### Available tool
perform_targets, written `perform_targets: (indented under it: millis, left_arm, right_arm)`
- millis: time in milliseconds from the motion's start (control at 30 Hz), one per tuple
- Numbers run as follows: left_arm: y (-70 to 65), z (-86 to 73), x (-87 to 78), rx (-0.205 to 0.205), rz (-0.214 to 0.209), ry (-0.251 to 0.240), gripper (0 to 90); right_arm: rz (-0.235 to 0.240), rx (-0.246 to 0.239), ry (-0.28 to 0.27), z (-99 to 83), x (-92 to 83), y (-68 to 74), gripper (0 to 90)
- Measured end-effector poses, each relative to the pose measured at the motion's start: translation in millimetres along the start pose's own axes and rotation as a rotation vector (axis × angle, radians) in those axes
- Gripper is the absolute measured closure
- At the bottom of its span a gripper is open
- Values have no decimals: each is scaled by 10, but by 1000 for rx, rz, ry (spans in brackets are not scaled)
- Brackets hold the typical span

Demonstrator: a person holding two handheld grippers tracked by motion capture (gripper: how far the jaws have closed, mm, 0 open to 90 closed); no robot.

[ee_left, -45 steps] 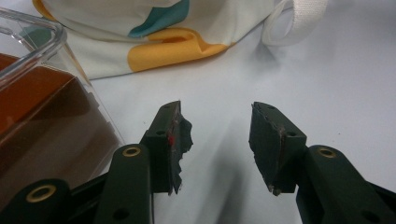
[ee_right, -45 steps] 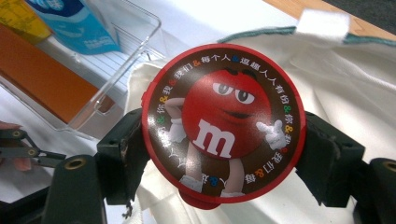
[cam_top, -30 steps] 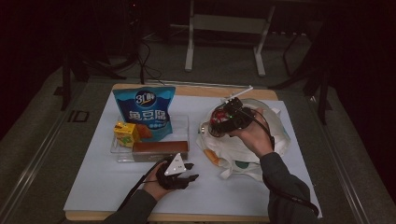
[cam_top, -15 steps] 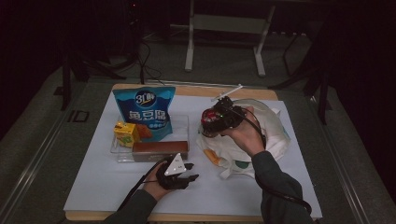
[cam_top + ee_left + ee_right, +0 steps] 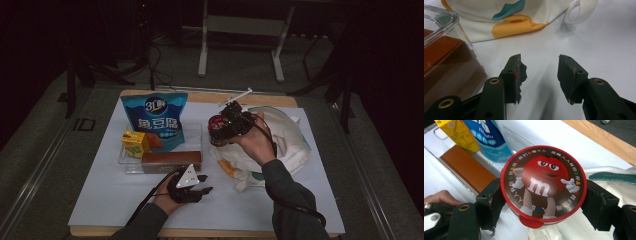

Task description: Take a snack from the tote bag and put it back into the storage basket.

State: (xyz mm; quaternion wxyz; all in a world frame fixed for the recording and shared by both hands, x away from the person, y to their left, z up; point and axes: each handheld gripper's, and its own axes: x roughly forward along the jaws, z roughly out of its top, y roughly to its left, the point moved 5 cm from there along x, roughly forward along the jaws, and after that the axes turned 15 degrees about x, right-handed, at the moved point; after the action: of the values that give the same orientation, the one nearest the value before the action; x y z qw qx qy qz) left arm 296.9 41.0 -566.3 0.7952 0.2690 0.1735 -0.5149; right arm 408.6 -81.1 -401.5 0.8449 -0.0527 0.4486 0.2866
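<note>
The right tongs [image 5: 541, 202] clamp the M&M's tub [image 5: 543, 182]; the left tongs [image 5: 541, 75] rest apart, empty. It seems mid-carry; next, lower it into the clear tray [image 5: 127, 162] at nine o'clock.

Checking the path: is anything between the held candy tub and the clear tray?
Nothing visible blocks it. The right gripper holds the candy tub above the cloth bag; the clear tray lies beside it.
</note>
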Motion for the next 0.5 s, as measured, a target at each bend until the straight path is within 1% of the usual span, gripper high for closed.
perform_targets:
  millis: [267,500]
  left_arm:
    - [-1,0,0,0,0,0,542]
    - [-2,0,-1,-2,-2,-1,542]
  right_arm:
    - [9,-2,-11,65,22,96,257]
    - [14,-6,-11,108,78,169,257]
